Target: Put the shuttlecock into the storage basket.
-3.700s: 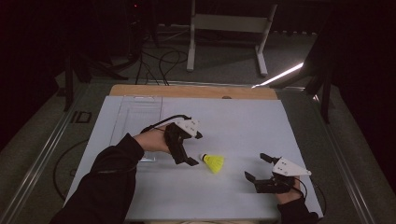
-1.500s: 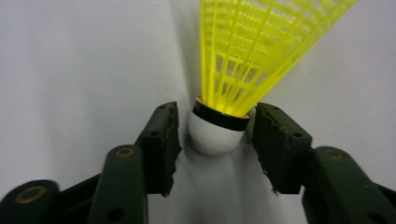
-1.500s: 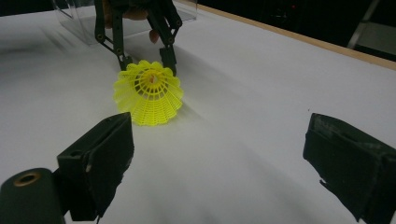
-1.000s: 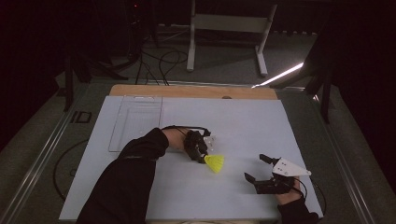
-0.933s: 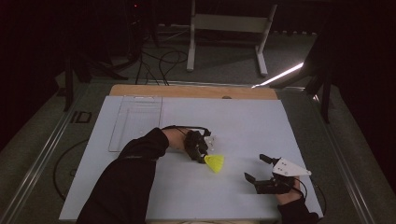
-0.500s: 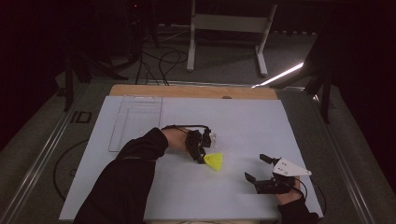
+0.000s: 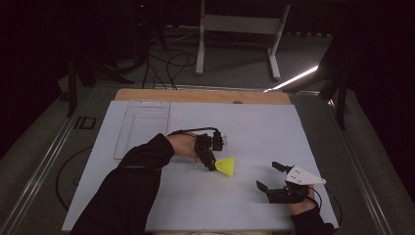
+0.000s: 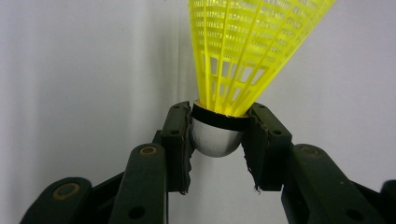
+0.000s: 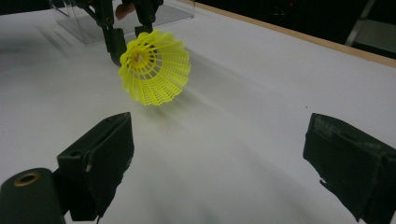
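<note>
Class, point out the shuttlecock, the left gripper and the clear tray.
shuttlecock (image 8: 219,140): left gripper view, on its rounded white base.
left gripper (image 7: 211,165): high view, between its fingertips at the shuttlecock's base.
clear tray (image 7: 142,127): high view, on its flat bottom.

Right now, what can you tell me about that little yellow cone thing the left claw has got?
It is a shuttlecock: a bright yellow plastic-looking lattice skirt flaring from a rounded silvery-white cap ringed by a black band. The left gripper is shut on that cap, one black pad on each side. In the high view it sits mid-table over the white table cover, skirt pointing away from the left hand. In the right gripper view the open skirt faces the camera; whether it touches the cover is unclear.
</note>
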Motion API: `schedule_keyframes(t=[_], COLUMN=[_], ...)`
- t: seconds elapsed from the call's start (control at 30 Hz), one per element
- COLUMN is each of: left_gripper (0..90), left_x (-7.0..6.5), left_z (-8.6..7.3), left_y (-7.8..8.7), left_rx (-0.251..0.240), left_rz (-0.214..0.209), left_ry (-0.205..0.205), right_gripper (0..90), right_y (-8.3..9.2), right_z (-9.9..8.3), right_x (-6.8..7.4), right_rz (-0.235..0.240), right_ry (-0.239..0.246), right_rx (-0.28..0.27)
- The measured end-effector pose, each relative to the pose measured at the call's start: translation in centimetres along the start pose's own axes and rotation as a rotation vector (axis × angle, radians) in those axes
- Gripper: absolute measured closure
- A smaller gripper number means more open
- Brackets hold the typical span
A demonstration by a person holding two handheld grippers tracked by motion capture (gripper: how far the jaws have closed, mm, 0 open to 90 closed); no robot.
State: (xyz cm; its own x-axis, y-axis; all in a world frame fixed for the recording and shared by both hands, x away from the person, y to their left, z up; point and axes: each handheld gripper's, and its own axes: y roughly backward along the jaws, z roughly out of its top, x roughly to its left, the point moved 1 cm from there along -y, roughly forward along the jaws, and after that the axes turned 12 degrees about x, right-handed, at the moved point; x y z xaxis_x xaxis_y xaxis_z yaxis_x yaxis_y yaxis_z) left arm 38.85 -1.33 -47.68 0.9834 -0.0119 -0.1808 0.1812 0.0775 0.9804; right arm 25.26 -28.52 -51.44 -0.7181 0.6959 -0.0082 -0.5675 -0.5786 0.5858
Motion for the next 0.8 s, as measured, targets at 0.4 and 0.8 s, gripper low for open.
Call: schedule_keyframes(t=[0.4,0.8], left_gripper=[64.0,64.0], left_x=[0.0,-0.2], left_z=[-0.6,-1.6], left_y=[1.2,2.9], left_rx=[0.011,0.006], left_rz=[-0.019,-0.027], left_ry=[0.075,0.132], right_gripper=[8.6,8.6], right_y=[-0.1,-0.2], right_z=[0.0,-0.1], right_x=[0.0,0.0], right_rz=[0.0,0.0], right_ry=[-0.001,-0.006], right_rx=[0.002,0.006])
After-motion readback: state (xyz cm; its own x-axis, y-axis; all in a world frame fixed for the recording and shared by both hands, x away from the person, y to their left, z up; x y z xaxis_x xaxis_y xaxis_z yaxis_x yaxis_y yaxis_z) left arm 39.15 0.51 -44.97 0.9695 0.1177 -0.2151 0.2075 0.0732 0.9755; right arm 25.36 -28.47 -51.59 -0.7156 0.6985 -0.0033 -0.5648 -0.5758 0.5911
